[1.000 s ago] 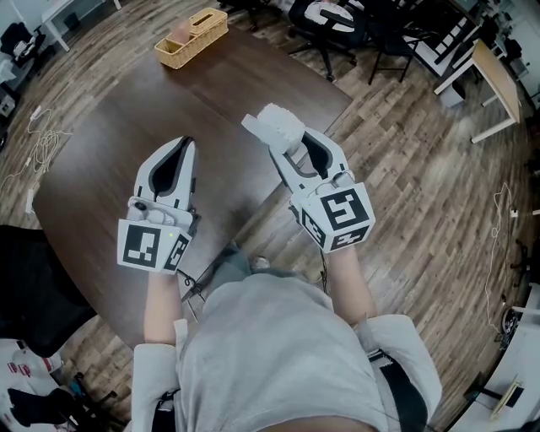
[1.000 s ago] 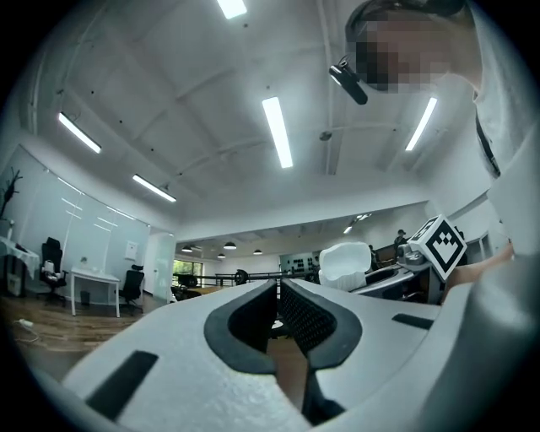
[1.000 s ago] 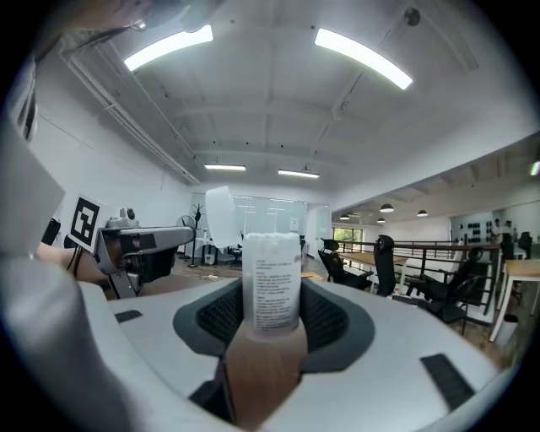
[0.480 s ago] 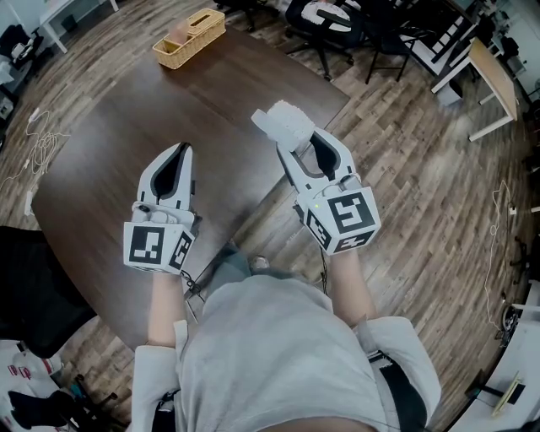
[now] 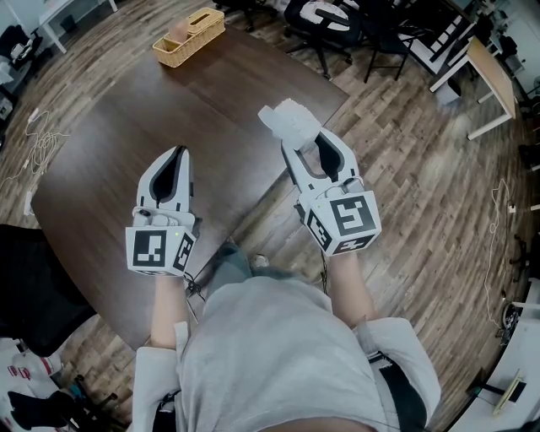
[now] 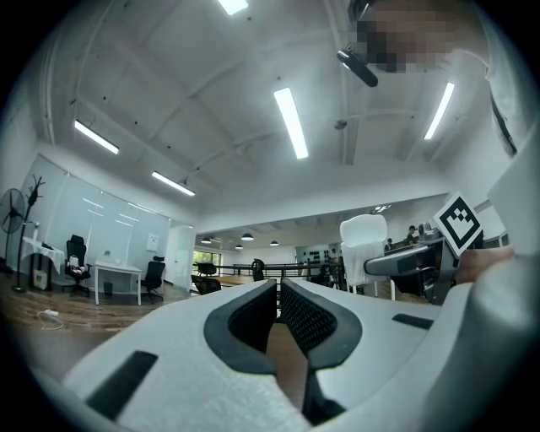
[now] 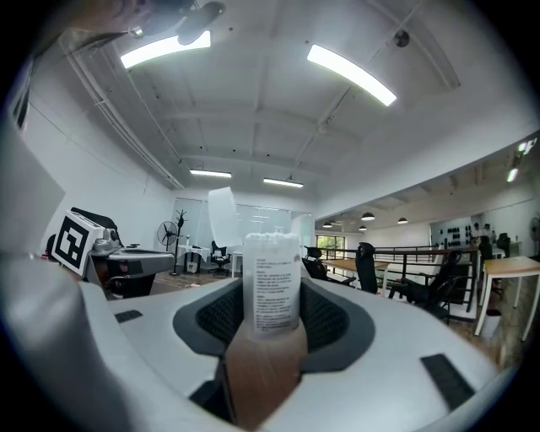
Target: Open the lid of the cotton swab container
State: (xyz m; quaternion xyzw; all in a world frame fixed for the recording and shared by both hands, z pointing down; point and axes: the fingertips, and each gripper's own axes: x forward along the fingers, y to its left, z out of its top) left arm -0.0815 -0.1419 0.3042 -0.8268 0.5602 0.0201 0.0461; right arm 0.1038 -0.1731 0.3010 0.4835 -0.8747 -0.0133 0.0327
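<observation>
Two grippers: left gripper (image 5: 178, 152), right gripper (image 5: 294, 139). Two marker cubes, one per gripper: left cube (image 5: 159, 250), right cube (image 5: 344, 221). One container (image 5: 287, 121). One table (image 5: 110, 143). One basket (image 5: 189, 36), at least two items inside, kind unclear. At least two black chairs (image 5: 325, 21) at the top of the head view. One light desk (image 5: 489, 72) at right. One white desk (image 5: 72, 13) at top left. One fan (image 6: 10, 215). One coat stand (image 6: 35, 190). Five long ceiling lights (image 6: 291, 122) in the left gripper view. One person (image 5: 278, 354).
</observation>
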